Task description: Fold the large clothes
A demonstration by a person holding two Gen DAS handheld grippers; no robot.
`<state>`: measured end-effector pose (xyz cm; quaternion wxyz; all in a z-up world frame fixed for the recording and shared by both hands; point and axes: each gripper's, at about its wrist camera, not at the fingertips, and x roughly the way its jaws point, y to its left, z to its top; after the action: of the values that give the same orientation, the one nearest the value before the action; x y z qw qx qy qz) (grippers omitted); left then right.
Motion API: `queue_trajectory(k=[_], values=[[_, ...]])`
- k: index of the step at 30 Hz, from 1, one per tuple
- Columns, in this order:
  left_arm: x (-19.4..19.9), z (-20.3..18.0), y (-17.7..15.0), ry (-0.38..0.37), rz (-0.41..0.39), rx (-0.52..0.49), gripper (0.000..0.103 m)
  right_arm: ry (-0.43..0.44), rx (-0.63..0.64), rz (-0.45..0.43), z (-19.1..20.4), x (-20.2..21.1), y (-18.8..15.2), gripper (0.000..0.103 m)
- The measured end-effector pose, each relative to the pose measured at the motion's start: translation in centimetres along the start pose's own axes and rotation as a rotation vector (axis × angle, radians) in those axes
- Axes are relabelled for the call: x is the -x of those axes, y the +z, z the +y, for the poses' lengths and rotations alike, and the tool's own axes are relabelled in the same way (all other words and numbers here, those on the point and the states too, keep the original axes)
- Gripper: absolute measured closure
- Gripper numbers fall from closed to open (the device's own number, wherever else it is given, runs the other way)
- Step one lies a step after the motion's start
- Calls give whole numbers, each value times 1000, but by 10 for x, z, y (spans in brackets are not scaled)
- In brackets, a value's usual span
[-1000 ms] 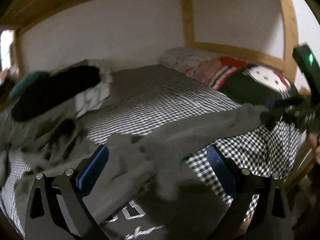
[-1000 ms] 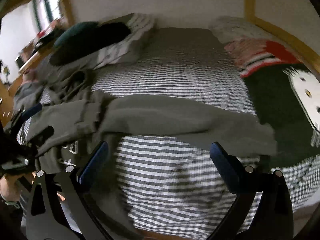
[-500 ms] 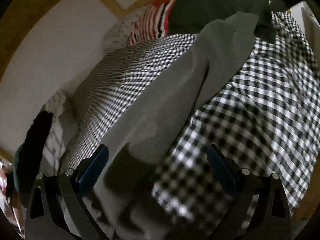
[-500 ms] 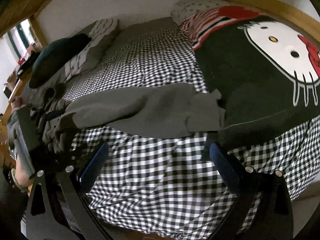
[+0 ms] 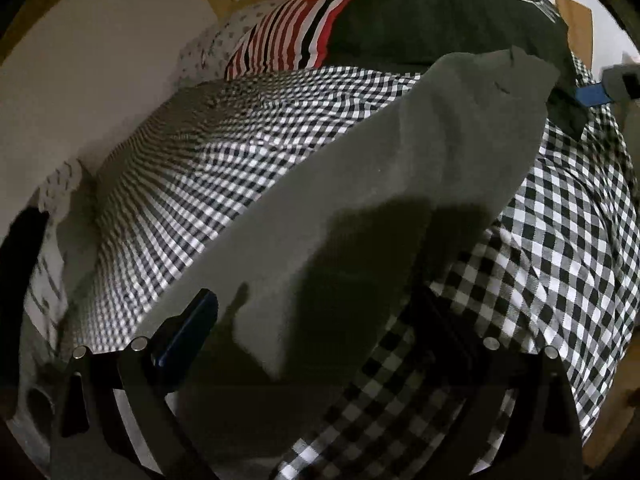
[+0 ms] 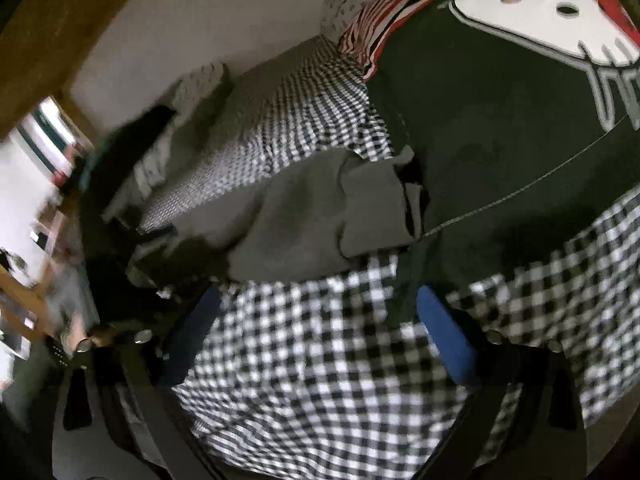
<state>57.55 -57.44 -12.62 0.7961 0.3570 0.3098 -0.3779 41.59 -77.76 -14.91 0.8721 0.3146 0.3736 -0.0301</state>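
Colours on the bed

We are seeing a grey garment point(image 5: 400, 168) lying on black-and-white checked bedding point(image 5: 560, 248), beside a red-striped cushion point(image 5: 292, 36) and a dark-green blanket point(image 6: 500, 128).

Grey garment point(image 5: 384, 184) on checked bed point(image 5: 560, 240)

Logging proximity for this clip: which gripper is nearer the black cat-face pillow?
Right. The right gripper sits over the checkered sheet right beside the black cat-face pillow; the left gripper is farther back along the grey garment.
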Motion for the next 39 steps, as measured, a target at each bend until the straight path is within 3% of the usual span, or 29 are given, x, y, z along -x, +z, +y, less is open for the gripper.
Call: queue_trajectory(k=[3, 5, 6, 11, 12, 14, 15, 17, 20, 23, 26, 30, 33, 35, 39], values=[[-3, 7, -7, -41, -14, 62, 6, 24, -60, 15, -7, -12, 10, 9], [-4, 8, -9, -52, -19, 77, 6, 35, -98, 4, -11, -22, 20, 16], [-4, 7, -10, -49, -21, 74, 6, 51, -106, 3, -9, -25, 24, 33], [-6, 5, -9, -38, -19, 59, 6, 42, -171, 28, -10, -50, 46, 64], [-5, 6, -8, -41, -18, 61, 6, 38, -170, 26, -9, -50, 48, 76], [-5, 6, -7, -42, -19, 57, 8, 87, -148, -27, 2, -37, 53, 88], [-3, 6, -8, -49, -26, 56, 11, 123, -133, -66, 7, -28, 54, 90], [3, 6, -11, -69, -48, 56, 32, 200, -92, -171, 23, 2, 57, 91], [11, 8, -16, -73, -77, 70, 51, 182, -121, -213, 20, 12, 68, 95], [14, 11, -17, -92, -82, 107, 56, 194, -197, -208, 2, 5, 75, 95], [22, 5, -15, -104, -105, 105, 67, 259, -216, -300, -2, 28, 75, 95], [33, -7, -12, -93, -162, 71, 68, 358, -251, -405, -7, 63, 85, 96], [32, -9, -10, -93, -171, 79, 74, 319, -205, -386, 6, 64, 96, 96], [22, -9, -11, -97, -128, 103, 79, 285, -188, -358, 13, 57, 99, 96], [20, -18, -14, -70, -113, 102, 79, 303, -135, -358, 31, 66, 103, 96]])
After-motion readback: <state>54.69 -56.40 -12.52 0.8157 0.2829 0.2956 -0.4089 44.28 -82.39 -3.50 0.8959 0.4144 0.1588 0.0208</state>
